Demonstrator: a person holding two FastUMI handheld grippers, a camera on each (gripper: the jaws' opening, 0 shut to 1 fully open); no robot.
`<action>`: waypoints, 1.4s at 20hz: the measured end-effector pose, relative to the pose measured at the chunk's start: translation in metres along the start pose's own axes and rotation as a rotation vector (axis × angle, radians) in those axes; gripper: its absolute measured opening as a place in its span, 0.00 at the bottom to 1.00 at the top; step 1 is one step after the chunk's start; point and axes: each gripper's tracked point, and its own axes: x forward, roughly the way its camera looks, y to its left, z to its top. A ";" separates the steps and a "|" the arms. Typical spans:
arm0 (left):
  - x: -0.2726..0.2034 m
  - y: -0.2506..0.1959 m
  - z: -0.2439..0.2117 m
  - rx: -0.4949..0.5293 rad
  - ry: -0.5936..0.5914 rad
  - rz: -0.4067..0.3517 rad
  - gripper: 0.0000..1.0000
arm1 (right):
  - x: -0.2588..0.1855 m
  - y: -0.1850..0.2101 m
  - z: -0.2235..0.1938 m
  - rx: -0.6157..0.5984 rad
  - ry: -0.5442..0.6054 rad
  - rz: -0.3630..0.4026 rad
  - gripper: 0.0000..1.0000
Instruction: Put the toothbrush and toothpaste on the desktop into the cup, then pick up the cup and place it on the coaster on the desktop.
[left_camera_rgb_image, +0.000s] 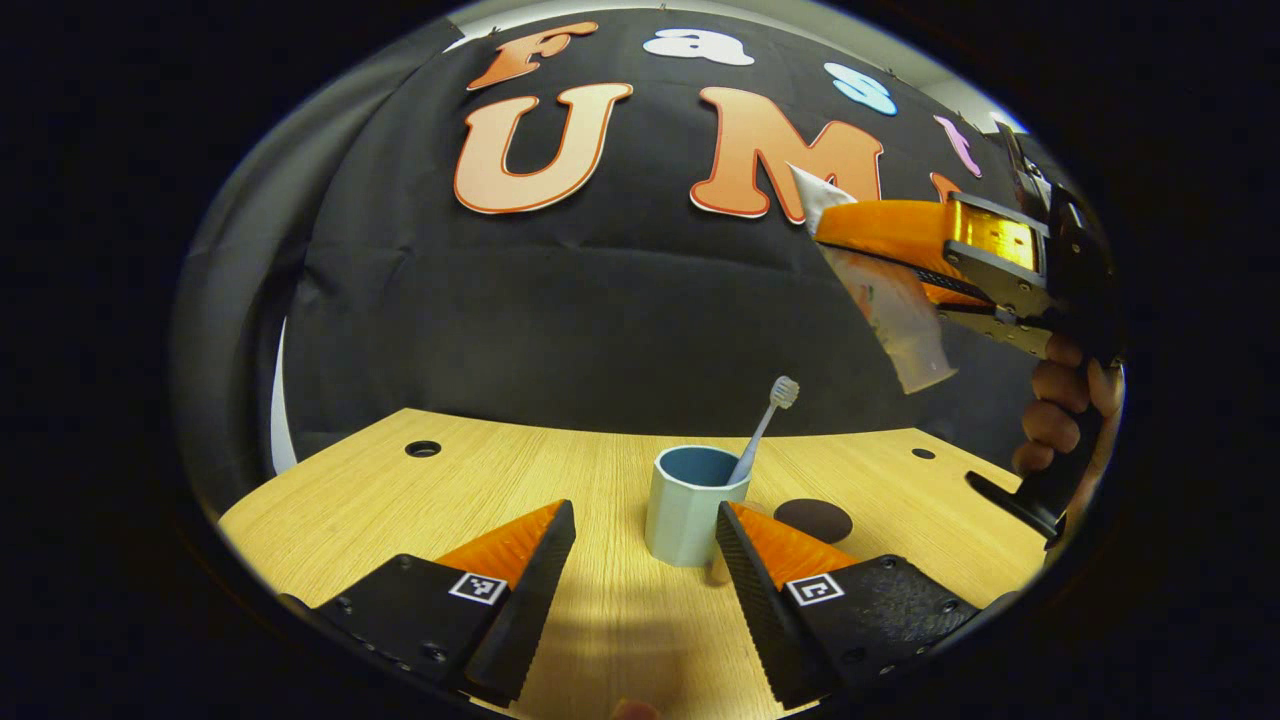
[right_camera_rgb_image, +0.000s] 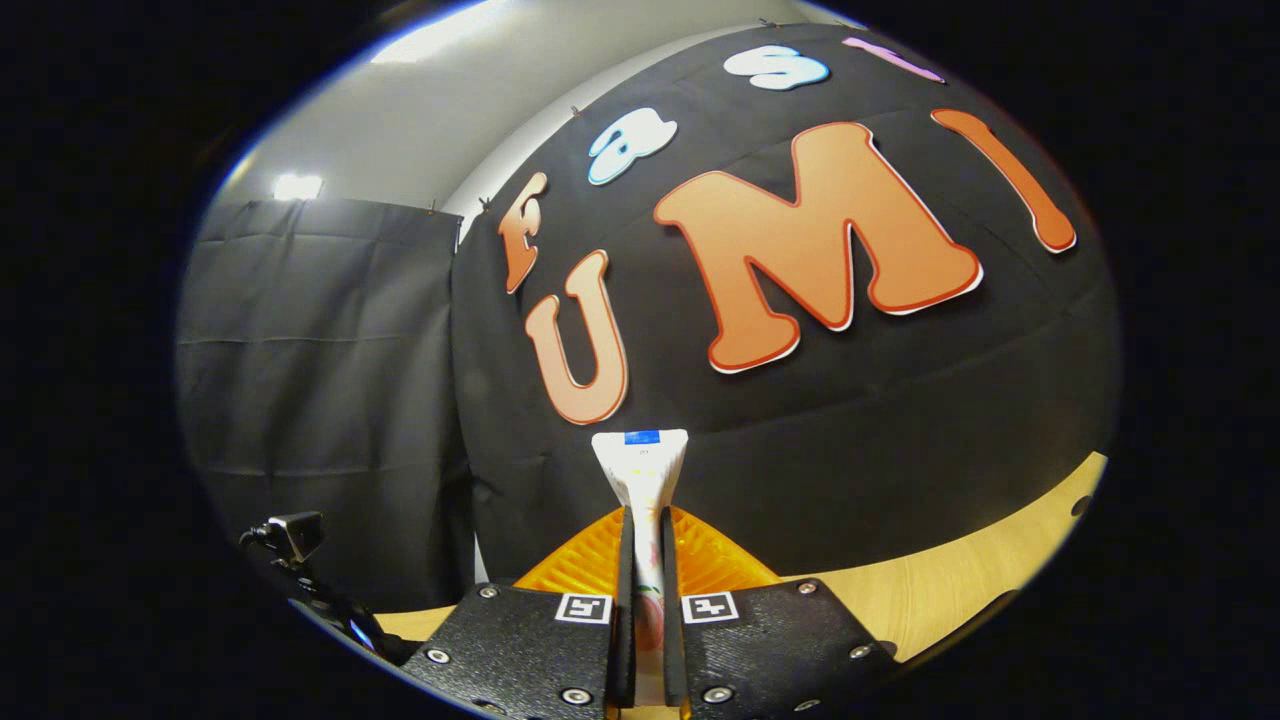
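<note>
A pale blue cup (left_camera_rgb_image: 690, 503) stands on the wooden desktop (left_camera_rgb_image: 380, 500), and a white toothbrush (left_camera_rgb_image: 763, 427) leans in it, bristles up. My left gripper (left_camera_rgb_image: 645, 545) is open just in front of the cup, a finger on each side, not touching it. A dark round coaster (left_camera_rgb_image: 813, 520) lies right of the cup. High at the right, my right gripper (left_camera_rgb_image: 850, 255) is shut on a white toothpaste tube (left_camera_rgb_image: 895, 310) that hangs tilted above and right of the cup. In the right gripper view the toothpaste tube (right_camera_rgb_image: 642, 470) is squeezed between the shut fingers of the right gripper (right_camera_rgb_image: 645, 590).
A hand (left_camera_rgb_image: 1065, 400) holds the right gripper's handle at the far right. Round holes (left_camera_rgb_image: 423, 448) sit in the desktop near its back edge. The black cloth wall rises right behind the desk. A small black clamp-like device (right_camera_rgb_image: 290, 540) shows low at the left of the right gripper view.
</note>
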 end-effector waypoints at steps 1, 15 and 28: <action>-0.001 0.002 -0.004 -0.005 0.004 0.001 0.86 | 0.005 0.005 -0.005 0.003 0.000 0.010 0.11; -0.024 0.026 -0.022 -0.086 0.026 0.022 0.89 | 0.073 0.016 -0.070 0.029 -0.026 0.055 0.11; -0.026 0.021 -0.035 -0.122 0.069 0.010 0.89 | 0.087 -0.021 -0.113 0.053 0.073 -0.075 0.12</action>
